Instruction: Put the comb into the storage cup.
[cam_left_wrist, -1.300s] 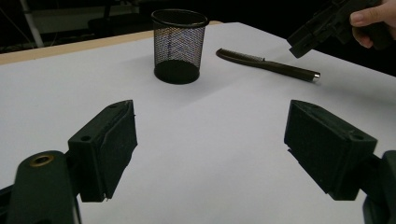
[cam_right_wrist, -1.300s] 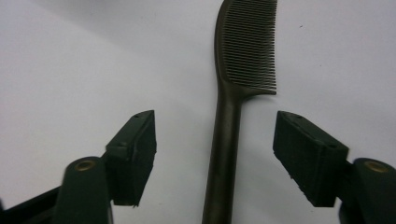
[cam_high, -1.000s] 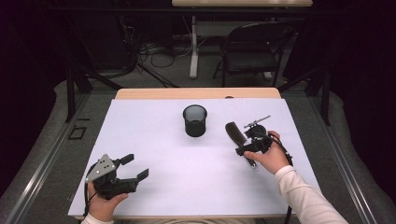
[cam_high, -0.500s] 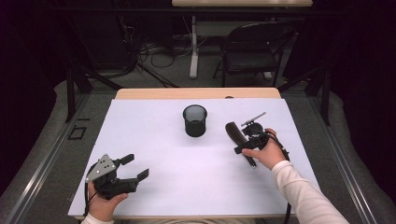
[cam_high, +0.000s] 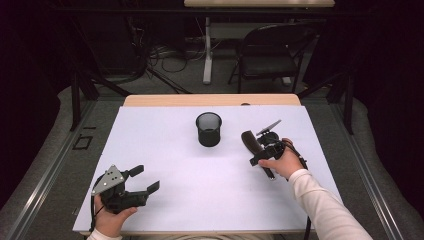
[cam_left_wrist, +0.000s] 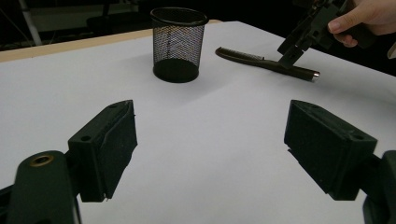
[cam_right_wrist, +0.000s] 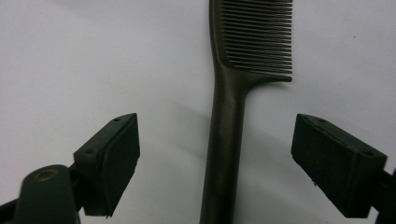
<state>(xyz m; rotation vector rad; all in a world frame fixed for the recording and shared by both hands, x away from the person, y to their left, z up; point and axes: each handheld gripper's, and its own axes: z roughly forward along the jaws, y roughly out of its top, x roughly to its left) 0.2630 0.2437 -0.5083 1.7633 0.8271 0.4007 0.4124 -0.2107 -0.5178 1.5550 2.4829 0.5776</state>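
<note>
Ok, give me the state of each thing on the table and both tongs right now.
Comb: lying flat on the table, handle between the open right jaws, not gripped.
Mesh cup: upright, looks empty.
Right tongs: open, poised over the comb handle.
Left tongs: open, nothing between the jaws.

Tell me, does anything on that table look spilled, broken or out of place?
Nothing stands out. The mesh cup stands upright, and the comb lies flat and whole between the right gripper's open jaws.
</note>
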